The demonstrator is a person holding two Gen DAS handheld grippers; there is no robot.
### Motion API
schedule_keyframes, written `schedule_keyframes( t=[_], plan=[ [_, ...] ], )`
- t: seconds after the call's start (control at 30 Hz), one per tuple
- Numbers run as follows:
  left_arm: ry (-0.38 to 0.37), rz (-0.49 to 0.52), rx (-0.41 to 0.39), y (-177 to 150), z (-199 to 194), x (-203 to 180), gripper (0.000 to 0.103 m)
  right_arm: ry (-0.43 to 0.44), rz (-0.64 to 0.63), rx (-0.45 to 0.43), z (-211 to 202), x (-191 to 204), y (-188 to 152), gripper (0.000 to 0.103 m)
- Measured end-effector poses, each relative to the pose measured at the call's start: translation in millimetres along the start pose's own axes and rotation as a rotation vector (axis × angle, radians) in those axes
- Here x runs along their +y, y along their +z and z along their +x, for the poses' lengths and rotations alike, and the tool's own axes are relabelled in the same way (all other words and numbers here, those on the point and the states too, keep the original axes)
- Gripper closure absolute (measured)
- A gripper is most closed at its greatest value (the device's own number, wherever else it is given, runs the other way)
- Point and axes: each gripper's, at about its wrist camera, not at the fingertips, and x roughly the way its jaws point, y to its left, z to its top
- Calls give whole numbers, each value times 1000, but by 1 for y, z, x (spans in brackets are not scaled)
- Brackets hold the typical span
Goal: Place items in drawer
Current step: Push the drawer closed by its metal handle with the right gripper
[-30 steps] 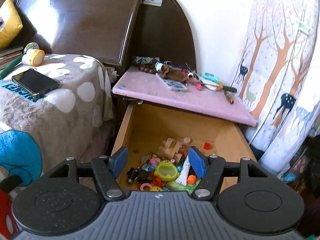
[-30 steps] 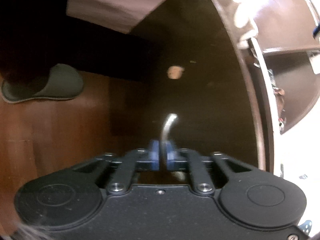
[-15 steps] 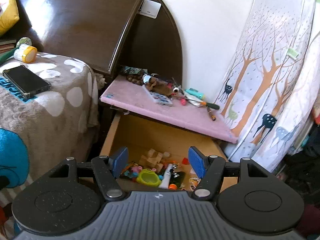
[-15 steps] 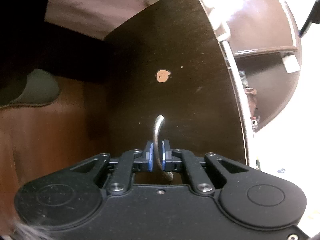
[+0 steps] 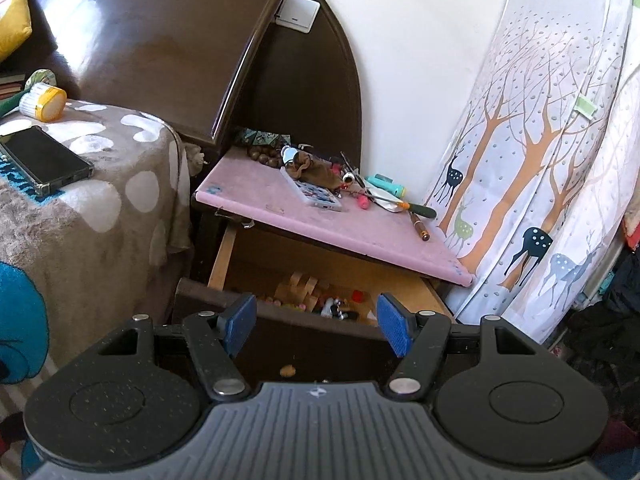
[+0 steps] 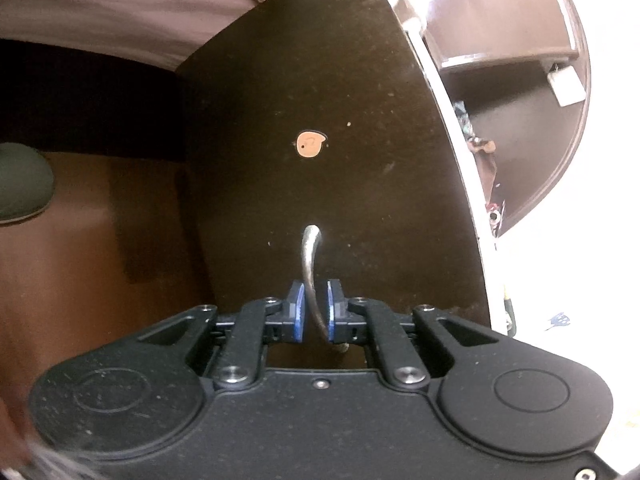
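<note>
1. Pink nightstand top (image 5: 328,224): beads (image 5: 264,157), brown pouch (image 5: 316,171), paint box (image 5: 316,195), screwdriver (image 5: 420,209), pen (image 5: 419,227).
2. Bed (image 5: 80,216): phone (image 5: 44,164), yellow-capped jar (image 5: 42,101).

Left hand-held gripper (image 5: 316,322) — black speckled plastic body, ribbed grey centre panel with a small white mark, two round embossed discs, silver pivot screws, blue textured fingertip pads (image 5: 394,330). Right hand-held gripper (image 6: 314,312) — same black body and silver screws, smooth centre, thin blue pads (image 6: 297,312).
</note>
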Motion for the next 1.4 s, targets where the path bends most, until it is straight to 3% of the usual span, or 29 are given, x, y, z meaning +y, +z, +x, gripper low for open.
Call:
schedule_keyframes(
  t=[0.27, 0.4, 0.83, 1.03, 1.23, 1.4],
  plan=[
    [13, -22, 18, 1, 6, 8, 37, -11, -17, -3, 11, -13, 0, 100],
    [14, -32, 22, 2, 8, 12, 37, -27, 54, 42, 33, -27, 12, 98],
    [18, -59, 42, 3, 16, 21, 37, -69, 64, 57, 77, -32, 19, 96],
    [15, -70, 47, 3, 17, 23, 37, -75, 45, 29, 80, -33, 10, 98],
    [23, -67, 55, 1, 19, 23, 37, -86, 78, 59, 95, -45, 16, 99],
    [25, -68, 57, 1, 21, 23, 37, -89, 30, 22, 93, -40, 8, 102]
  ],
)
